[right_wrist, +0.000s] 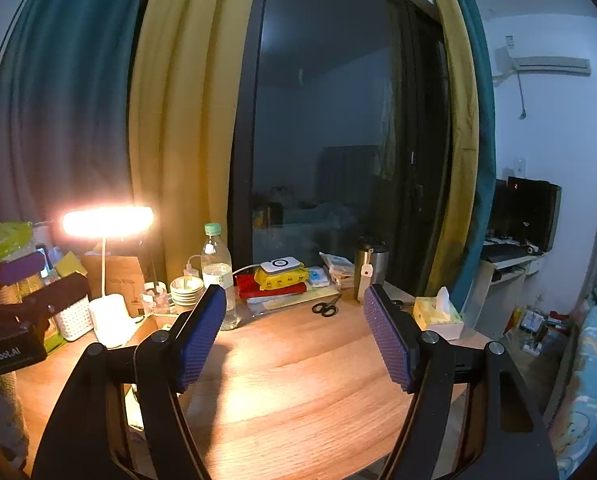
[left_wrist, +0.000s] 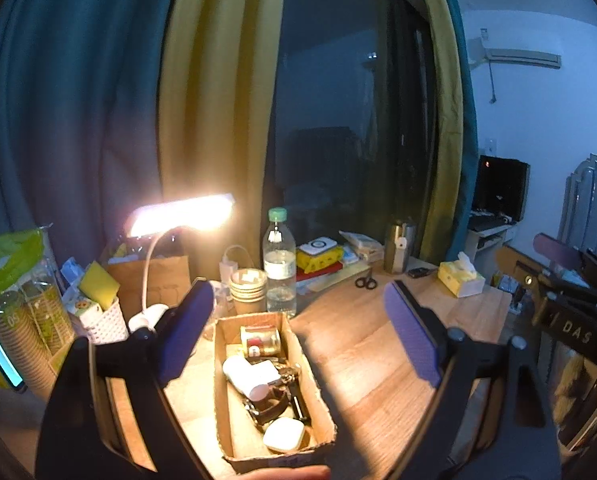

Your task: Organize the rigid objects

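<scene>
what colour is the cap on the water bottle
Pale green cap on the clear plastic bottle; left wrist view.

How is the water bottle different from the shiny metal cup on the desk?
The water bottle is clear, so you can see through it; the metal cup is silvery and hides its inside. The water bottle has a green cap, the metal cup a dark lid. The water bottle stands nearer the lit lamp; the metal cup stands nearer the tissue box. Both stand upright on the wooden desk.
</scene>
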`<state>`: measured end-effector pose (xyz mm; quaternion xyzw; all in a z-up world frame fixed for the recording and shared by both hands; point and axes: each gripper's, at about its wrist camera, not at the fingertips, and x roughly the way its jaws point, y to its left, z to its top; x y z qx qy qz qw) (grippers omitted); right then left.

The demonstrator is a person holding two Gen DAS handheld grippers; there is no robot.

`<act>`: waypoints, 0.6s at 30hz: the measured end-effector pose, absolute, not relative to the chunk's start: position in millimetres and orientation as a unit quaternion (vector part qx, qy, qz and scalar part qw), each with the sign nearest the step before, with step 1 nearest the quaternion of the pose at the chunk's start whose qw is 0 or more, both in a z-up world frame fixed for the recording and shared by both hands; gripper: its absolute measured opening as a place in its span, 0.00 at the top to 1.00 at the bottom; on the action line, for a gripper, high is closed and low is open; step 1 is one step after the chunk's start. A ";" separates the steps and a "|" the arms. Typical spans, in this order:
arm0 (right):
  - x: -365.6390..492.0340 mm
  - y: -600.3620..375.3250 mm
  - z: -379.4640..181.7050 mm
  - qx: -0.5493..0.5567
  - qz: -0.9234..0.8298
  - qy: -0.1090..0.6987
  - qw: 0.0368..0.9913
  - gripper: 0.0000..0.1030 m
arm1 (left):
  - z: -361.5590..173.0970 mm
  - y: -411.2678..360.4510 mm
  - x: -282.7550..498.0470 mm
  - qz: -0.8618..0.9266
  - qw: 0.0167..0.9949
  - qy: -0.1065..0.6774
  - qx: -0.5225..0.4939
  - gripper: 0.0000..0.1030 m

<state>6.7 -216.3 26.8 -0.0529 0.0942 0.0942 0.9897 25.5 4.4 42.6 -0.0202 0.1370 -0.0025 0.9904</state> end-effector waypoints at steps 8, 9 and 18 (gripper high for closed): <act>7.6 -213.2 26.8 -0.056 0.100 0.099 0.988 0.28 | 45.5 7.4 24.5 -0.007 0.990 0.138 -0.026 0.14; 7.9 -212.7 26.5 -0.056 0.101 0.100 0.988 0.28 | 45.9 7.9 24.7 -0.007 0.990 0.137 -0.025 0.14; 9.5 -208.8 25.3 -0.059 0.112 0.107 0.986 0.28 | 45.9 8.2 23.3 -0.014 0.989 0.143 -0.028 0.14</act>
